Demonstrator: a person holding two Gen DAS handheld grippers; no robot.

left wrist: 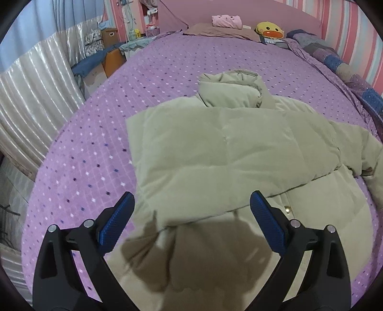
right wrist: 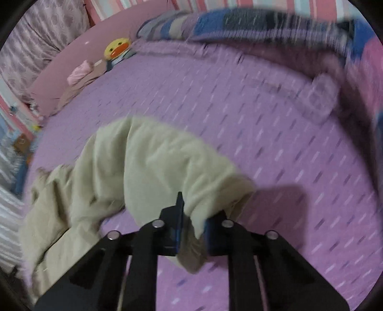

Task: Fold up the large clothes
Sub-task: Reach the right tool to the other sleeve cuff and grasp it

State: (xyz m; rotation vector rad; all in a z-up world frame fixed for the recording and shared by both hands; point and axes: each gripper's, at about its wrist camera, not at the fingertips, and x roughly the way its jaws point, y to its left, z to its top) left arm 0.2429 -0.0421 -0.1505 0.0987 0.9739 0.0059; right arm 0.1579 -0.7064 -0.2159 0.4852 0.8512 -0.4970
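Note:
A pale green puffer jacket (left wrist: 229, 153) lies spread on the purple dotted bedspread (left wrist: 100, 148), its left side folded in over the body and its collar toward the headboard. My left gripper (left wrist: 191, 203) hovers open over the jacket's lower part, nothing between its blue pads (left wrist: 115, 222). In the right wrist view, blurred by motion, my right gripper (right wrist: 194, 215) is shut on the end of the jacket's sleeve (right wrist: 153, 167), which arches up from the bedspread (right wrist: 275, 148). The rest of the jacket bunches at the lower left of that view.
Near the pink headboard lie a yellow duck cushion (left wrist: 269, 30), a folded pink garment (left wrist: 226, 21) and a brown pillow. A patchwork quilt (left wrist: 347, 71) runs along the bed's right side. Boxes and curtains stand beyond the bed's left edge.

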